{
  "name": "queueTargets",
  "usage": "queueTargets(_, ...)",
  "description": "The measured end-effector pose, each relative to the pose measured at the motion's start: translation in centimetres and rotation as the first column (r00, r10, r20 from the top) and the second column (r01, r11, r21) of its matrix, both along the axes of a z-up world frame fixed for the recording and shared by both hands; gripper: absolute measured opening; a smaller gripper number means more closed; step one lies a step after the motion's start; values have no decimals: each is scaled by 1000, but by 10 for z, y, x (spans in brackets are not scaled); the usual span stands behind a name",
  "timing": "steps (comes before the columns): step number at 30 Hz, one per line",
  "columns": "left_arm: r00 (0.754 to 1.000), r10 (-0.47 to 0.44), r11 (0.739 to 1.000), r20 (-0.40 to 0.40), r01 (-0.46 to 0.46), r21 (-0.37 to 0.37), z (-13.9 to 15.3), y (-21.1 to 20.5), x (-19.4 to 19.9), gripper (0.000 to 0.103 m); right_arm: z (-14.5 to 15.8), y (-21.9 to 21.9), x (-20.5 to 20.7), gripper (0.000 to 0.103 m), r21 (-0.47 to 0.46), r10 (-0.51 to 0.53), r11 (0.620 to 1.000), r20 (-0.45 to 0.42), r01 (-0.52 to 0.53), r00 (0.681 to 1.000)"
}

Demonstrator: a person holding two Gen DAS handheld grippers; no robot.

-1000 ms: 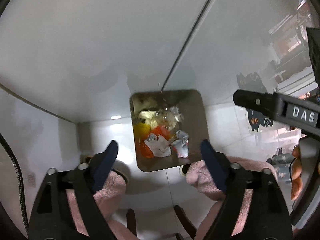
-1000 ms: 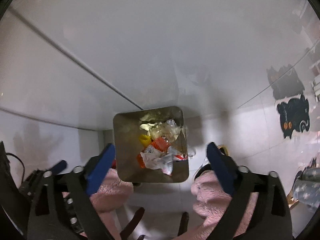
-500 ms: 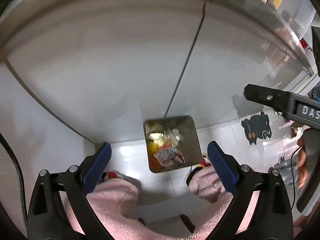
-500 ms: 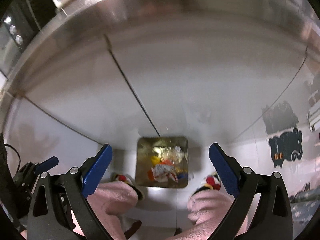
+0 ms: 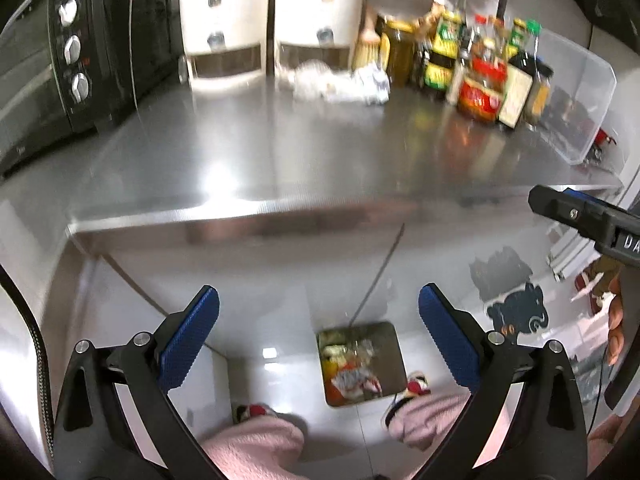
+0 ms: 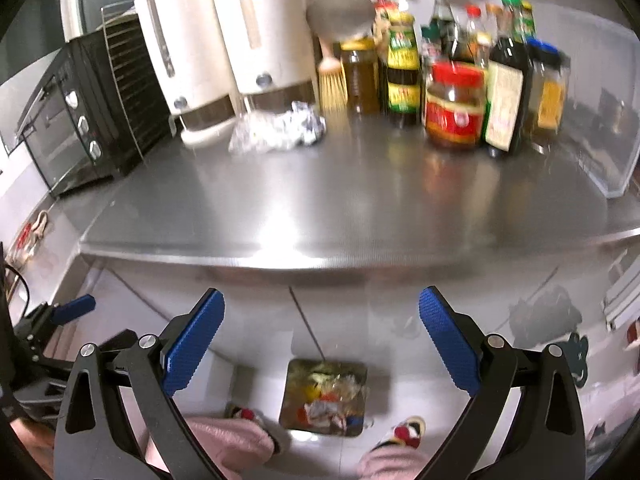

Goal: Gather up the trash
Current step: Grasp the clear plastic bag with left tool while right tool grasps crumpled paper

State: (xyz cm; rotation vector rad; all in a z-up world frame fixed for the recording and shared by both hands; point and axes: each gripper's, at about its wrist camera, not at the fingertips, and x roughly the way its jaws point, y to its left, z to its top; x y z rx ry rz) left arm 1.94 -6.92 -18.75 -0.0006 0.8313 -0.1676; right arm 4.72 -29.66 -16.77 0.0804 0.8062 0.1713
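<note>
The brushed steel countertop (image 6: 340, 208) carries crumpled silver foil wrappers (image 6: 280, 130) near its back; below its front edge, a square metal trash bin (image 6: 324, 398) holds colourful scraps; the right gripper (image 6: 320, 340) gapes empty.

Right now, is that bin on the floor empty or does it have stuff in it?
It has stuff in it. The open-topped bin holds a heap of crumpled wrappers, white, orange and yellow, visible in both views.

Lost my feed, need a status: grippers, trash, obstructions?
Left gripper open, empty. Right gripper open, empty. Crumpled wrapper on steel counter; floor bin holds trash. Nothing blocking the wrapper.
</note>
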Motion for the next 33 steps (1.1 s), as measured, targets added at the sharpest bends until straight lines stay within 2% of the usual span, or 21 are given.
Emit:
queueTargets(7,999,3,1000,35,-3,-7,32,2,43,95,21,8,46,98,18,-1,1000,19,1,1000)
queueTargets(15,999,19,1000,43,-20,11,44,2,118,95,25,9,121,97,62,-27,998,-1,27,1000)
queueTargets(19,999,25,1000,42,-25,-1,45,2,156,93,21,8,164,83,71,-37,997,-15,38,999)
queueTargets(25,999,15,1000,43,-14,-24,41,-4,207,84,5,7,214,61,113,-38,993,-49,43,998)
queueTargets(33,1000,11,1000,17,-11,-10,30,-12,261,80,-14,16,257,55,161,-21,986,-92,36,996)
